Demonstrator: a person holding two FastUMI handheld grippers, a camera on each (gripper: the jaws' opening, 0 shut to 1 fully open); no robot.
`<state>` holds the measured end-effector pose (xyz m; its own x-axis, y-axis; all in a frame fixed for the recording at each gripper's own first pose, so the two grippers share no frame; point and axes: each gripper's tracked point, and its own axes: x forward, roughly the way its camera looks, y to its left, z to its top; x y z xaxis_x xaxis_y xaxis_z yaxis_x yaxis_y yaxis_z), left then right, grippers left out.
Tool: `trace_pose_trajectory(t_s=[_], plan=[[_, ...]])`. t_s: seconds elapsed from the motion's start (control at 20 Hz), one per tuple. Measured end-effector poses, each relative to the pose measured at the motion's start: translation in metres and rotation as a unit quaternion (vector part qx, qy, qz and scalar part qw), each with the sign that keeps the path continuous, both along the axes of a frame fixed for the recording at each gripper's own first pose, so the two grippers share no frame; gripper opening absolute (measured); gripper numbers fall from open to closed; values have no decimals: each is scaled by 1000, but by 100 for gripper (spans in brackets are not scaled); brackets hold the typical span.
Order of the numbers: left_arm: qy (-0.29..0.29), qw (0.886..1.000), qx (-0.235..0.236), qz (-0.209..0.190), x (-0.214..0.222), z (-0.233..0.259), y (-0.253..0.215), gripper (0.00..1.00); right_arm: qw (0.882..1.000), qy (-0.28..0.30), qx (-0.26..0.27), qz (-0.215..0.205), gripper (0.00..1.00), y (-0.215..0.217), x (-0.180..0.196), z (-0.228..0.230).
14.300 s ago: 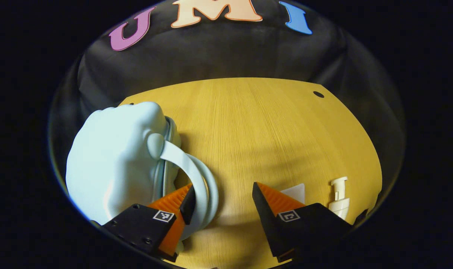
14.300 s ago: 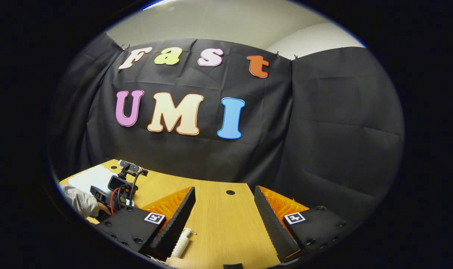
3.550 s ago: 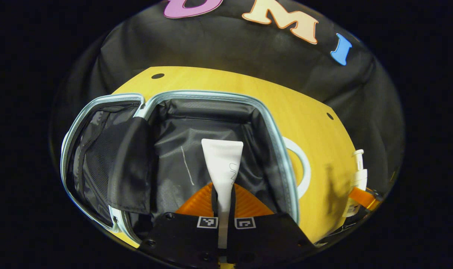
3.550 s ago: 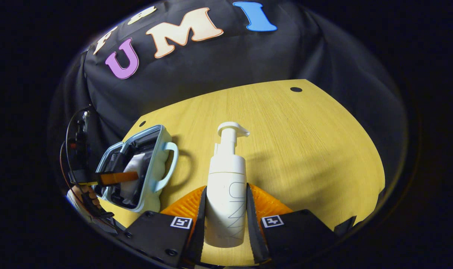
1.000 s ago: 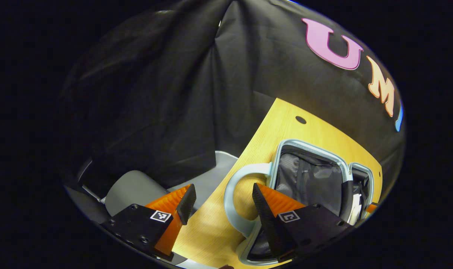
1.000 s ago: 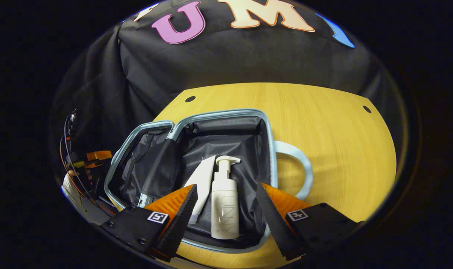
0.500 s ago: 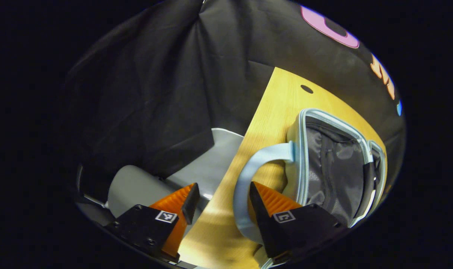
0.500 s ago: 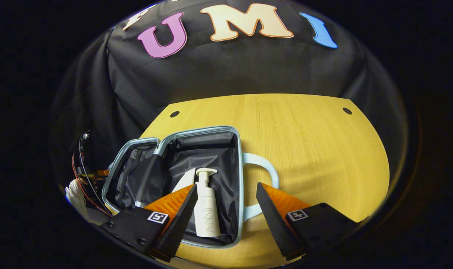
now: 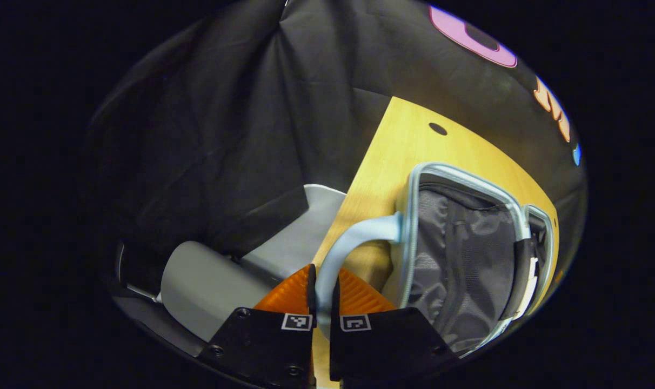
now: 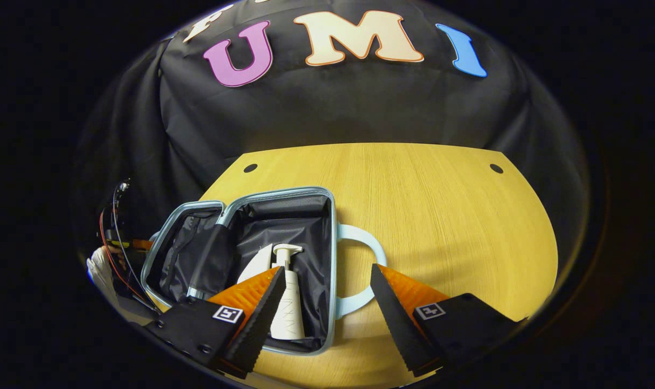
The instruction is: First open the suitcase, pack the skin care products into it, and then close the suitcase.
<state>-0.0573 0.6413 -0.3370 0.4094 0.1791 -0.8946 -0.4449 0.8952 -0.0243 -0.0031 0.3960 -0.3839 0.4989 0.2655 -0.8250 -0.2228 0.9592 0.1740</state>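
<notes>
While your left gripper (image 9: 321, 294) has its fingers pinched tight on the handle (image 9: 342, 249), one finger each side of the pale-blue loop, your right gripper (image 10: 327, 302) hangs w/ fingers spread wide and nothing between them.

Around you: yellow wood-grain bench (image 10: 441, 216) w/ small dark holes near its far corners, black cloth wall behind. In the left gripper view, off the bench edge, a grey rounded shape (image 9: 208, 286) sits low beside the fingers; can't tell what it is.

The suitcase (image 10: 252, 259) lies open on the bench's left part in the right gripper view: two halves hinged side by side, pale-blue rim, dark grey wrinkled fabric lining, a black strap across the hinge. Its 2nd loop handle (image 10: 360, 275) pokes out over the bench toward your right fingers, just beside the right gripper's left finger and between the two tips.

Inside the bigger half: white pump bottle (image 10: 287, 302), lying w/ pump head pointing to the far wall, and a white tube (image 10: 254, 262) just left of it, touching or nearly so. The right gripper's left finger overlaps the bottle's lower part in view, so it is partly hidden.

Far left in that view, a hand (image 10: 98, 273) and red/black cables at the suitcase's outer edge.
</notes>
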Motion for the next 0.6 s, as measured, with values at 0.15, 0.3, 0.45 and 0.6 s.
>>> trace_pose_trajectory(t_s=[0.15,0.3,0.45,0.6], plan=[[-35,999,24,-16,11,42,-2,3,1000,-16,1,6,99,-8,4,6],[-74,996,30,-27,24,84,-15,2,1000,-23,4,19,97,-17,4,9],[-108,993,33,-45,34,133,-34,1,999,-30,15,24,99,-24,4,11],[-137,988,29,-61,44,160,-68,0,998,-42,26,25,98,-37,9,20]])
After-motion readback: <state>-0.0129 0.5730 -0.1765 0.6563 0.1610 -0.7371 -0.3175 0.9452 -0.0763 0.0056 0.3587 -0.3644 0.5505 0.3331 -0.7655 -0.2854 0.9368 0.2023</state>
